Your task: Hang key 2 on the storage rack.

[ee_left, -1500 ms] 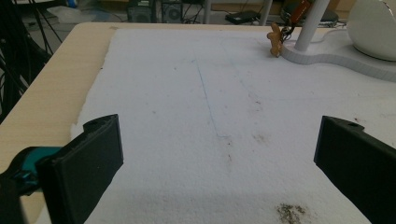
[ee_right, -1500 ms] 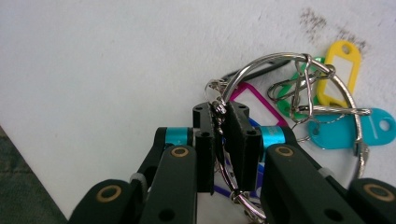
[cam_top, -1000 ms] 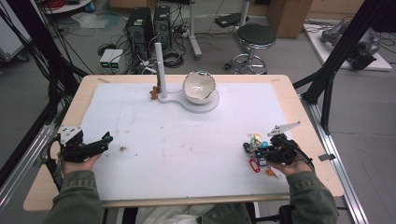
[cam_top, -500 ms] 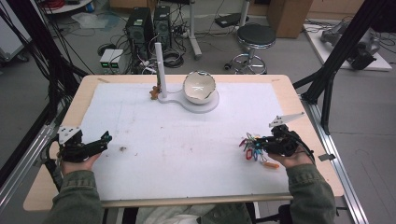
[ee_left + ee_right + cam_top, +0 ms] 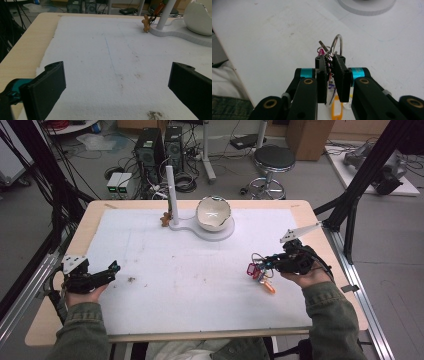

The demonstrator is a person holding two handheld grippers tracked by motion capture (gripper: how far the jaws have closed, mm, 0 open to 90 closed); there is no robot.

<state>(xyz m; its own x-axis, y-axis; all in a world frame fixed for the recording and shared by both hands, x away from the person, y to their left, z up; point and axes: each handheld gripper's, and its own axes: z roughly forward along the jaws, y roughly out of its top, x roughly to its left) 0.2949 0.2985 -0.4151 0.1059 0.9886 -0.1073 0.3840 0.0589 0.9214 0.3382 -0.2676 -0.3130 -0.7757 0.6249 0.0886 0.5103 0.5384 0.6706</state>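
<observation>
Right tongs [image 5: 329, 62] are clenching a key bunch [image 5: 257, 270] by its ring, tags dangling over the desk [image 5: 200, 285]. Left tongs [image 5: 115, 82] are resting released, holding nothing. Best lifting slowly, keeping the grip firm on the ring.

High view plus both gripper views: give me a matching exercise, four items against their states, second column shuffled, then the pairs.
Items
1. left gripper
2. right gripper
3. bunch of keys with coloured tags on a metal ring
4. small brown gingerbread-man charm

States
A. clamped between closed jaws, tags hanging
B. jaws wide apart over the white foam mat, holding nothing
C. beside the white post of the round stand
D. shut on the metal ring

Pairs: 1-B, 2-D, 3-A, 4-C
</observation>
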